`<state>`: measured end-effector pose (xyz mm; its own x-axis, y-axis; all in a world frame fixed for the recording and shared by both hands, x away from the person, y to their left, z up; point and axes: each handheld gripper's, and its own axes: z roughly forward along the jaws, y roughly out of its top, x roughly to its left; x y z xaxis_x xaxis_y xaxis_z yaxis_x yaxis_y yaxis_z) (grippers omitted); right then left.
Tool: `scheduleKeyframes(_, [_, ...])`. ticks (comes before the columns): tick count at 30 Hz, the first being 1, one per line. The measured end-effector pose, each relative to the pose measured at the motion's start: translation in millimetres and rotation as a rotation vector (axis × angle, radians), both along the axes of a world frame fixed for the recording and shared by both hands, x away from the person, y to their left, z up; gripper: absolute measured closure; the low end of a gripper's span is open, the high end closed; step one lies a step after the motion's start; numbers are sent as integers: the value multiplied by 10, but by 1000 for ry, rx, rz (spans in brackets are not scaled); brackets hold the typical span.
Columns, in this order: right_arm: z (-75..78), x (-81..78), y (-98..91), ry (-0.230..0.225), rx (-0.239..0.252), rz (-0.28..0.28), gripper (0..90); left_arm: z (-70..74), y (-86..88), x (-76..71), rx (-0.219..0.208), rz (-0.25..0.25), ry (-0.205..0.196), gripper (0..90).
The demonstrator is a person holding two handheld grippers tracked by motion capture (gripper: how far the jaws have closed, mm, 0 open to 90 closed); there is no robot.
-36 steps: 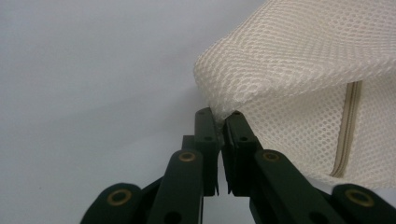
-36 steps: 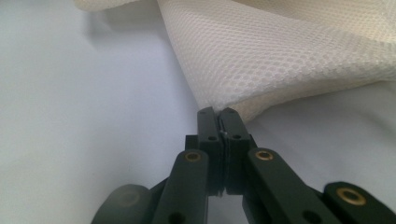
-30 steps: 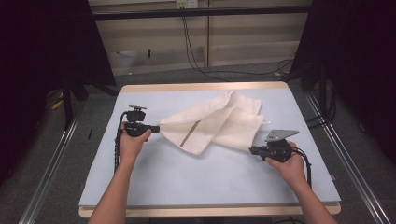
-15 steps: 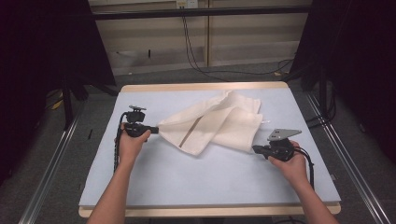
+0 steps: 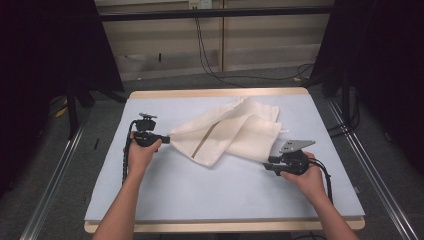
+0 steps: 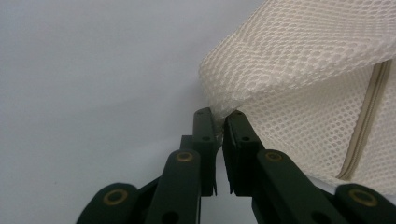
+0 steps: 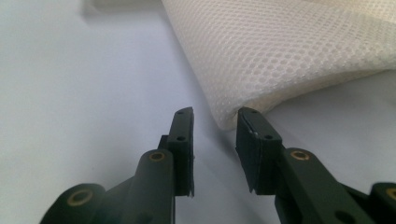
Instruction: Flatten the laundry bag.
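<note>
Pale blue matting covers the table (image 5: 165, 200), its wooden edge showing along the top and bottom of the high view, with dark floor and trailing cables behind. At centre left of the high view, the left gripper (image 5: 164, 139), held in the person's left hand (image 5: 140, 152), has its jaws nearly closed on a pinched corner of a cream mesh bag (image 5: 230, 132); the left gripper view shows the netting (image 6: 299, 60) caught between the tips of the left gripper (image 6: 220, 116), a beige zipper strip (image 6: 366, 116) running down the right of that frame. At lower right of the high view, the right gripper (image 5: 267, 165), in the right hand (image 5: 311, 179), sits at the bag's lower corner. In the right gripper view the jaws stand apart, holding nothing, the folded mesh edge (image 7: 280, 51) lying just beyond the tips of the right gripper (image 7: 215, 114). The bag lies crumpled across the middle of the table, stretched between the two grippers.
</note>
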<state>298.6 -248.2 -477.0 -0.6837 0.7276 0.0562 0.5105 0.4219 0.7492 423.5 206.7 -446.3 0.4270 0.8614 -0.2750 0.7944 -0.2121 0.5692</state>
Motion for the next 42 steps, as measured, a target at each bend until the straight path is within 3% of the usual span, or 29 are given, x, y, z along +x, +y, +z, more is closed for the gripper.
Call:
scheduleKeyframes(4, [5, 19, -8, -10, 14, -19, 719, -13, 1, 36, 7, 4, 3, 832])
scheduleKeyframes(6, [7, 30, -18, -23, 19, -24, 796, -20, 6, 55, 6, 5, 4, 830])
scheduleKeyframes(11, [20, 40, -18, -26, 25, -17, 841, -23, 15, 62, 15, 15, -2, 799])
scheduleKeyframes(22, [16, 47, -11, -16, 21, -18, 848, -9, 50, 46, 14, 17, 10, 719])
scheduleKeyframes(27, [14, 46, -8, -9, 20, -15, 848, 1, 75, 8, 5, 25, -6, 645])
scheduleKeyframes(32, [18, 42, -3, -13, 14, -20, 848, 8, 92, -13, 1, 24, -7, 627])
scheduleKeyframes(42, [21, 43, -1, -20, 11, -20, 848, 21, 36, -56, 10, -11, -3, 576])
